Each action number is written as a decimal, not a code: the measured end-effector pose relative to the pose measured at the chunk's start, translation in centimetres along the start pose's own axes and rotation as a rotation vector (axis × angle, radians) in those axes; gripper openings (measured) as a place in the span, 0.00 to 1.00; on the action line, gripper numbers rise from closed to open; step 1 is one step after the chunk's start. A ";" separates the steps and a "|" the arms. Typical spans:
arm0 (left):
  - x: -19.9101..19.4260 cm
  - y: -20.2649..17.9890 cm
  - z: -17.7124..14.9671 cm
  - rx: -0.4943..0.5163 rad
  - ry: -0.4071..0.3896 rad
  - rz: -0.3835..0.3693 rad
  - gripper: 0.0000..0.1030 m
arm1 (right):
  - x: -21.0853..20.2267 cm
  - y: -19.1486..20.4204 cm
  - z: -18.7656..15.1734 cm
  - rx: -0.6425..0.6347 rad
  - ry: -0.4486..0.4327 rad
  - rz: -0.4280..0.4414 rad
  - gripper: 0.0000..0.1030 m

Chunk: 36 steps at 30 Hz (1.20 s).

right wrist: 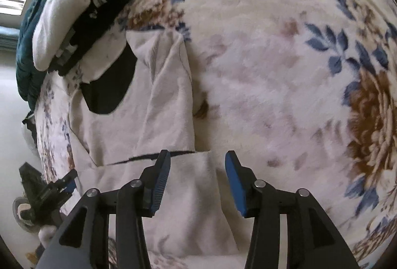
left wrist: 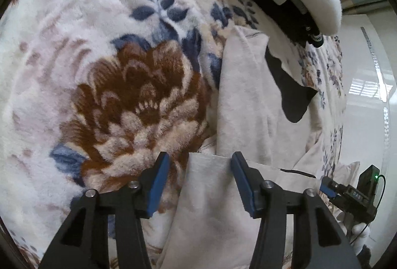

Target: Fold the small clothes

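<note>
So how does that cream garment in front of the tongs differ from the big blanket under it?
The cream garment is plain and smooth, with a black patch; the blanket is fluffy and printed with brown and blue flowers. The garment is small, creased and partly folded over itself; the blanket spreads past every edge of both views. Both are pale and soft. Both pairs of tongs, left and right, are open.

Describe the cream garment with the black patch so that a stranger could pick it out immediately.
Start from the plush floral blanket covering the bed. Near its edge, below a stack of folded clothes, lies a flat cream fleece garment. Unlike the patterned blanket, it is plain, with one rounded black patch and thin dark trim.
</note>
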<state>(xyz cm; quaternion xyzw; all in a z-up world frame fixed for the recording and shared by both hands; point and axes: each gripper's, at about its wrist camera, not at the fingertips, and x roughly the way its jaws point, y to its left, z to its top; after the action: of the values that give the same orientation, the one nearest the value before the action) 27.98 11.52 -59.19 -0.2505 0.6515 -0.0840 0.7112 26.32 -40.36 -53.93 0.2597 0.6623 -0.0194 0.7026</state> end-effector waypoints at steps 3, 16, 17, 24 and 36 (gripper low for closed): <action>0.0 -0.9 -0.2 0.039 -0.036 -0.002 0.30 | 1.6 0.4 -0.3 -0.008 0.069 0.033 0.46; 0.2 -1.6 1.8 0.081 0.045 0.039 0.10 | 3.6 0.7 0.2 0.041 0.090 -0.091 0.08; -0.7 -2.2 2.3 0.103 0.036 0.048 0.23 | 3.0 1.3 0.7 0.031 0.096 -0.089 0.16; -2.5 -7.7 9.2 0.270 -0.062 0.062 0.58 | 0.0 6.4 6.9 -0.107 -0.012 -0.094 0.52; 9.2 -13.8 14.2 0.602 0.126 0.235 0.04 | 10.0 14.0 16.3 -0.317 0.062 -0.332 0.05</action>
<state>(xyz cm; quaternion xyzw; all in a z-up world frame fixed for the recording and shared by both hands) 45.85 -0.94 -60.53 0.0538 0.6644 -0.2055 0.7166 47.78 -31.48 -58.77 0.0340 0.7120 -0.0223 0.7010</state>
